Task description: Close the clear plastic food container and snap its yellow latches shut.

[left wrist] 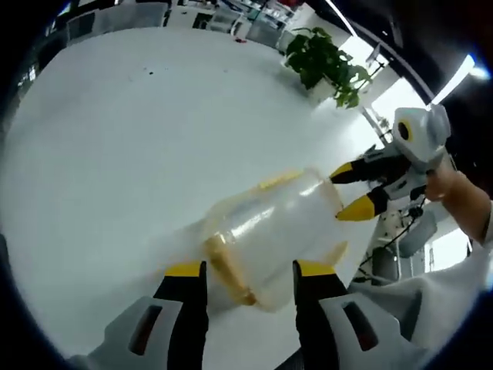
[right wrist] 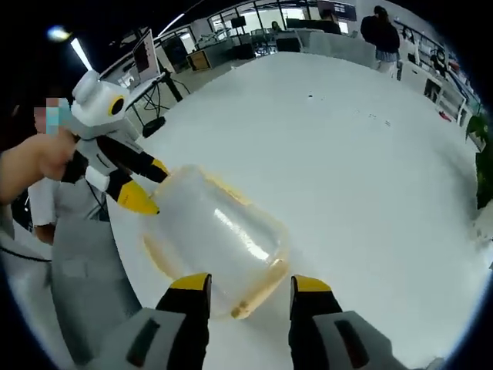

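Note:
The clear plastic food container (left wrist: 269,227) lies on the white table (left wrist: 123,154) near its edge, with yellow latches (left wrist: 227,270) along its sides. My left gripper (left wrist: 250,274) stands open, its jaws on either side of the container's near end. My right gripper (left wrist: 353,190) comes in from the right, its yellow fingertips (left wrist: 362,206) apart at the container's far corner. In the right gripper view the container (right wrist: 219,235) sits just beyond my open right gripper (right wrist: 250,287). The left gripper (right wrist: 146,183) reaches its other end from the left. I cannot tell whether the lid is fully seated.
A potted plant (left wrist: 323,62) stands at the table's far side. The table edge (right wrist: 127,254) runs close by the container, with the person's grey clothing (right wrist: 85,254) beyond it. Desks, monitors and people (right wrist: 381,27) fill the background. Bare tabletop (right wrist: 362,169) stretches beyond the container.

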The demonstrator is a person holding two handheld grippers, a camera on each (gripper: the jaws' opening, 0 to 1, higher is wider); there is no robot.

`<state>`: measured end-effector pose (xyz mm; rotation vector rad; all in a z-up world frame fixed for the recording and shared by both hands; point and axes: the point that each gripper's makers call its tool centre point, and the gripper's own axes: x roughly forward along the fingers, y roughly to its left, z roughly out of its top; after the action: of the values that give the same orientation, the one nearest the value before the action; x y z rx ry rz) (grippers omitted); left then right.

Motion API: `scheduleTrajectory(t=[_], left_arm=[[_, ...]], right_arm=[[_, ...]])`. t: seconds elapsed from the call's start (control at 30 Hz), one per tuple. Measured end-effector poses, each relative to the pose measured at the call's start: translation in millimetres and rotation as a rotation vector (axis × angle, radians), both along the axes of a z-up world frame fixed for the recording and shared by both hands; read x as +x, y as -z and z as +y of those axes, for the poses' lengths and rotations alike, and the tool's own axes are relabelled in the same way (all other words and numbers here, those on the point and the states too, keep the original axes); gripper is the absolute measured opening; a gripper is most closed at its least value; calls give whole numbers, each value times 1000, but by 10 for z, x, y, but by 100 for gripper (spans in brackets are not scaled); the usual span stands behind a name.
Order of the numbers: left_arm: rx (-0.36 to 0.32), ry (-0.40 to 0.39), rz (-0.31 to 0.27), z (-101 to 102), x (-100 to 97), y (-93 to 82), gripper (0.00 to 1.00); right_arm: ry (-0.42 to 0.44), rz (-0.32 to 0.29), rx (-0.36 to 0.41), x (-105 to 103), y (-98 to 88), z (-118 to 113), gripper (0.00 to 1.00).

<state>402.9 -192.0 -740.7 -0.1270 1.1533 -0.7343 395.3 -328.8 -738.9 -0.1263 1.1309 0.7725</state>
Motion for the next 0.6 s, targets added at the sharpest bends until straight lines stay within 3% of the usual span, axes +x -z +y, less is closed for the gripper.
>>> scheduleTrajectory(t=[0.13, 0.2, 0.6], left_arm=[[-13, -12, 13, -46, -25, 15, 44], [23, 15, -14, -24, -15, 41, 43], [-11, -31, 12, -67, -4, 42, 41]], right_arm=[[5, 7, 13, -8, 3, 45, 40], [-1, 8, 13, -17, 11, 59, 42], [3, 36, 1, -30, 23, 79, 42]])
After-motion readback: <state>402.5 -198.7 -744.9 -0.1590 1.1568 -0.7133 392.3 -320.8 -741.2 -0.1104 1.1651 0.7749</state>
